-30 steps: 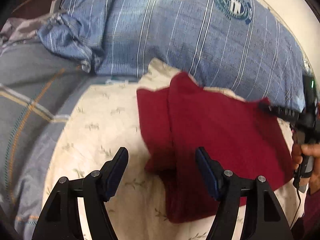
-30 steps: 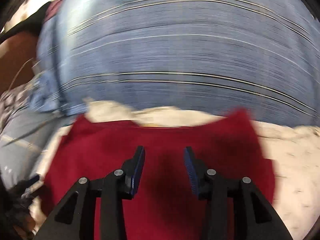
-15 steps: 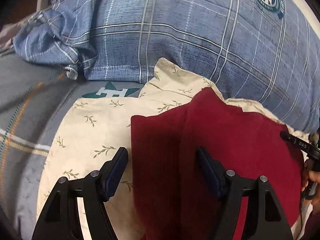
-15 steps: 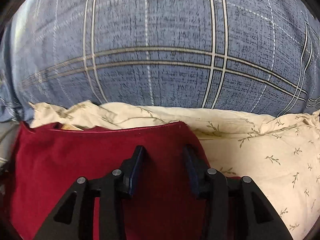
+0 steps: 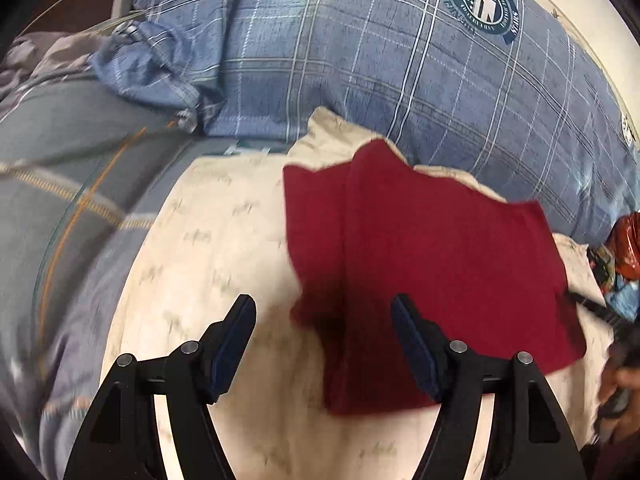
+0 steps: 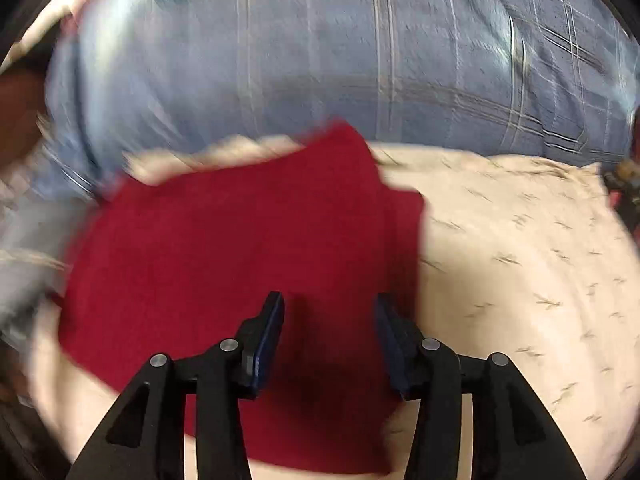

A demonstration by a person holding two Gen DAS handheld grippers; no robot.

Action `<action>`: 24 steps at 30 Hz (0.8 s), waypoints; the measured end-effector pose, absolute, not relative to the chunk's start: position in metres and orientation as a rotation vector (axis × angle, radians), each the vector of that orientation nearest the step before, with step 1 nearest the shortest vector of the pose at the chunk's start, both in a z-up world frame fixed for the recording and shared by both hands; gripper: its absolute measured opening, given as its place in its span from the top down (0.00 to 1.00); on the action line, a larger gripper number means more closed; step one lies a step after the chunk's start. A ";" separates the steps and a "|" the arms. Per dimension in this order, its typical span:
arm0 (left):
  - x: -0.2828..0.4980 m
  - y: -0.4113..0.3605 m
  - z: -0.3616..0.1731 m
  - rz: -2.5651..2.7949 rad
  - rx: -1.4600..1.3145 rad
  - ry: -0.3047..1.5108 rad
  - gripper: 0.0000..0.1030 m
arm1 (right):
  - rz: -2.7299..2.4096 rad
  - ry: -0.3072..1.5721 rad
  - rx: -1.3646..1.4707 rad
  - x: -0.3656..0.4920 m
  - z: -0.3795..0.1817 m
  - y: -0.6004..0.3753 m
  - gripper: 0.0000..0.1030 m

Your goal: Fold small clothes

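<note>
Jaws of both grippers stand apart, holding nothing. The left gripper hangs over the near left edge of the folded dark-red knit cloth, which lies flat on the cream leaf-print sheet. The right gripper hangs above the cloth's near right part. Beyond the cloth lies a blue plaid pillow with a round emblem.

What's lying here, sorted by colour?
Red: 1, the cloth
Blue plaid: 1, the pillow
Cream: 1, the sheet
Grey: 1, the blanket
White: 1, the charger
Total: 5
</note>
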State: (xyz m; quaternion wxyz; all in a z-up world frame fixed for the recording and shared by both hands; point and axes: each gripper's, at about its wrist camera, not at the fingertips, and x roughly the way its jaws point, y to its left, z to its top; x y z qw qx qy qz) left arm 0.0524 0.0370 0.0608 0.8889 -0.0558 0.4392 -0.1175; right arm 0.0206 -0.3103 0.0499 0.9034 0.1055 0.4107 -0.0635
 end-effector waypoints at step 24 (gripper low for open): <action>0.067 0.042 0.029 -0.257 -0.148 0.933 0.24 | 0.176 1.013 -0.021 0.206 0.013 -0.076 0.64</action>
